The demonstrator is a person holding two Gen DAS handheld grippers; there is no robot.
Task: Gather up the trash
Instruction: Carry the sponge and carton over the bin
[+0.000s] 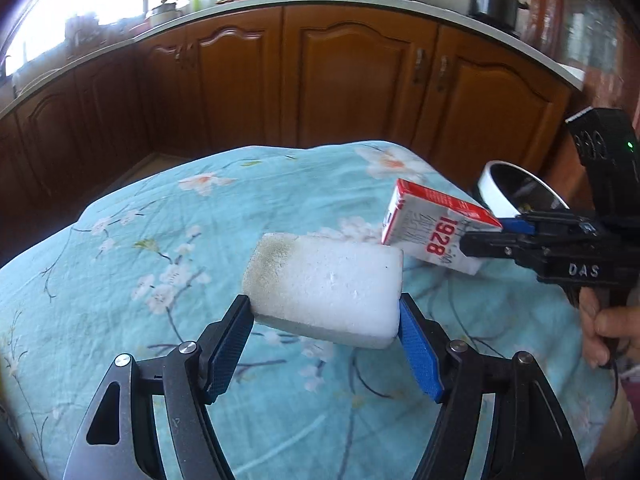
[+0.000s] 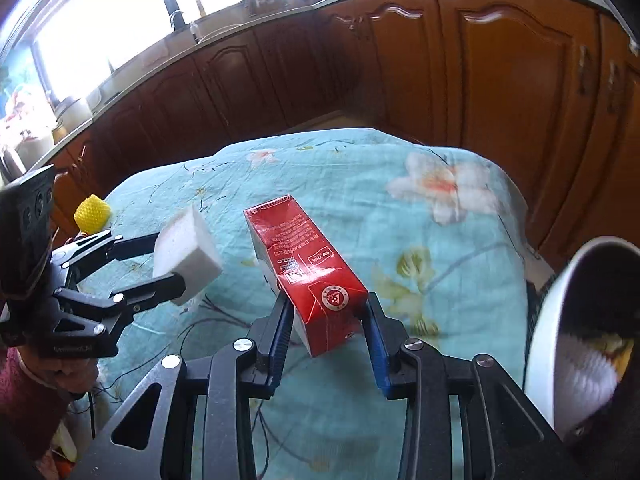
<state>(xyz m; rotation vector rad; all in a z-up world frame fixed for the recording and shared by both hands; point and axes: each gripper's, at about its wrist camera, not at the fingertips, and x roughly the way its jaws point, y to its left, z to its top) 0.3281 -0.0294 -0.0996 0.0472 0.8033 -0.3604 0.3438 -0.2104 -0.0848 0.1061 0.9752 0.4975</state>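
Showing grime: white sponge (image 1: 324, 284), one corner.

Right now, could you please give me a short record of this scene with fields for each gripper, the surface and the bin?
left gripper: shut on white sponge, lifted off the cloth
right gripper: shut on red carton, tilted
surface: floral tablecloth
bin: white rim, at the table's right edge
also present: yellow knobbly object at far left
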